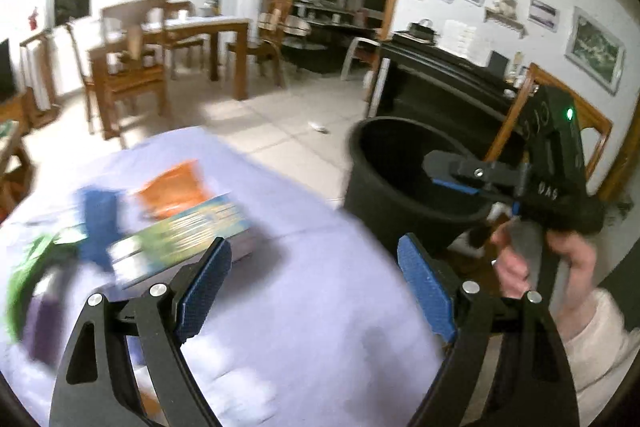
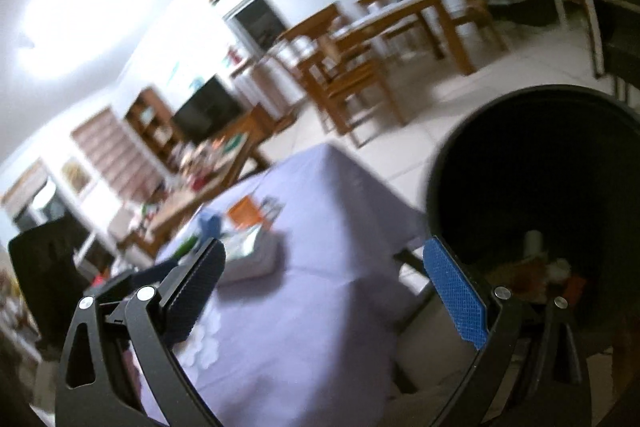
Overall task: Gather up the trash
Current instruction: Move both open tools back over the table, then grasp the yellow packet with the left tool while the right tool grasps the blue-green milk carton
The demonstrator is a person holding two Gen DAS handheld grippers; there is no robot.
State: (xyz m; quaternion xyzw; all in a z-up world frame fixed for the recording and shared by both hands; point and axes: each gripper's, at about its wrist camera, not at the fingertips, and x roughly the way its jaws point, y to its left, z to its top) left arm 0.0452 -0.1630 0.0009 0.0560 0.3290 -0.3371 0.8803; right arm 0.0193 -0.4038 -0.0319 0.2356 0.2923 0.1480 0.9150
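Observation:
A black trash bin (image 1: 384, 171) stands on the floor beside a table under a lilac cloth (image 1: 304, 299). My left gripper (image 1: 316, 287) is open and empty above the cloth. My right gripper (image 2: 324, 291) is open and empty, its right finger over the bin's mouth (image 2: 536, 167); it also shows in the left wrist view (image 1: 472, 179) above the bin. Several bits of trash (image 2: 536, 267) lie at the bin's bottom. On the cloth lie an orange packet (image 1: 172, 187), a colourful box (image 1: 188, 239), a blue item (image 1: 96, 223) and a green wrapper (image 1: 28, 267), all blurred.
A wooden dining table (image 1: 208, 31) with chairs (image 1: 120, 75) stands behind. A dark piano (image 1: 448, 79) is behind the bin. A small white scrap (image 1: 319, 127) lies on the tiled floor. A cluttered low table (image 2: 200, 183) and a television (image 2: 208, 115) are to the left.

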